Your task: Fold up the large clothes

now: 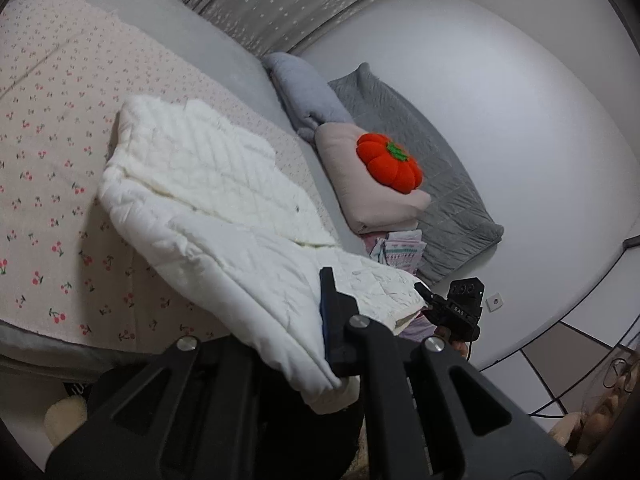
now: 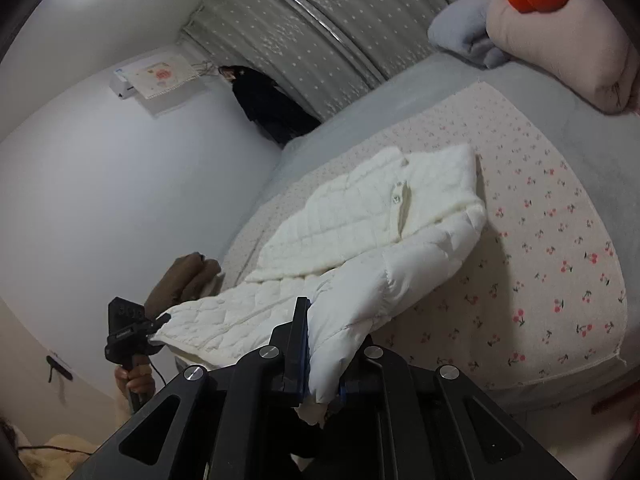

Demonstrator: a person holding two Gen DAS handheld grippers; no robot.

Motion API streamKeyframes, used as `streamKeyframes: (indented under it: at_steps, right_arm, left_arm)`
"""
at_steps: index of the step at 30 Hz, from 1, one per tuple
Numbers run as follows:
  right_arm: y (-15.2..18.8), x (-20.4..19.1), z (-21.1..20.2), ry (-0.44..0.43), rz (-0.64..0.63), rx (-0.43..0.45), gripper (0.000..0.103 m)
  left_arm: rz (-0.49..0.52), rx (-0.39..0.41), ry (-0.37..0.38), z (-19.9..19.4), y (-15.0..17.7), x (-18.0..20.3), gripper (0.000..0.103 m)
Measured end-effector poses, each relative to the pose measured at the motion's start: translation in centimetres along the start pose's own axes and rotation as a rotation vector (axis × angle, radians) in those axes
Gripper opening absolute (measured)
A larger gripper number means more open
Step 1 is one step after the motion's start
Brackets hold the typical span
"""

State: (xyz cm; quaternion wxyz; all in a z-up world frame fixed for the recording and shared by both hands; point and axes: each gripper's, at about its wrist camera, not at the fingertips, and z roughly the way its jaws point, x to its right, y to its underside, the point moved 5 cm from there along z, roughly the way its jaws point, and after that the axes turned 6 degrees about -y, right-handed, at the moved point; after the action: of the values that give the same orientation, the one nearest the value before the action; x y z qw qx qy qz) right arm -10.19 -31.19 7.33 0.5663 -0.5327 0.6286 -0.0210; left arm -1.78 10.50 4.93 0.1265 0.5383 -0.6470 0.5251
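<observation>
A bed fills most of both views, its pale grey sheet point(image 2: 440, 92) overlaid by a cream bedspread point(image 1: 60, 184) printed with small red cherries. White walls point(image 1: 500, 80) close the room, and a grey curtain point(image 2: 320, 20) scattered with pale specks hangs behind the bed's far side. Toward the head of the bed lie a rolled blue-grey blanket point(image 1: 304, 92), a folded pink quilt point(image 1: 360, 176) with an orange pumpkin-shaped cushion point(image 1: 390, 164) resting on it, and a quilted grey cover point(image 1: 444, 200) just beside them; some folded patterned cloth point(image 1: 396, 248) shows under the pink quilt. An air conditioner point(image 2: 156, 76) under a printed cover is mounted high on the wall, and a ceiling light glows in the right wrist view's corner. A person in dark clothing point(image 2: 264, 100) stands by the curtain. No boxes or baskets can be made out. The white quilted jacket point(image 1: 208, 184) lies across the cherry bedspread, its far part resting on the bed while its near edge is lifted off the surface. The left gripper point(image 1: 336, 320) is clamped tight on one corner of that edge, and the right gripper point(image 2: 316, 356) pinches the other corner, fabric bunched between its pads. Each gripper shows small in the other's view, held by a bare hand point(image 2: 134, 380).
</observation>
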Motion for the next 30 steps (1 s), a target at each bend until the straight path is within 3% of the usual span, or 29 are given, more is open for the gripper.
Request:
streamKeyframes:
  at_steps: [6, 13, 16, 21, 27, 30]
  right_arm:
    - [-5.3, -3.3, 0.9, 0.007, -0.096, 0.117, 0.011]
    - [-14.1, -1.6, 7.4, 0.053, -0.074, 0.236, 0.011]
    - [-17.2, 1.0, 11.8, 0.133, -0.037, 0.268, 0.011]
    - [-20.7, 6.9, 20.0, 0.269, 0.029, 0.265, 0.011]
    - [-20.8, 14.8, 28.0, 0.378, 0.061, 0.2, 0.011]
    - [-19.4, 18.9, 30.6, 0.398, 0.104, 0.143, 0.012]
  left_arm:
    - [0.047, 0.173, 0.0, -0.6, -6.0, 2.1, 0.009]
    - [-0.013, 0.302, -0.071, 4.8, -15.3, 0.1, 0.01]
    - [-0.041, 0.331, -0.154, 9.3, -19.0, -2.2, 0.011]
    - [-0.088, 0.332, -0.37, 17.4, -23.5, -8.3, 0.012]
    - [-0.1, 0.319, -0.508, 25.2, -24.6, -16.0, 0.015]
    - [-0.109, 0.262, -0.56, 28.0, -24.1, -19.1, 0.015]
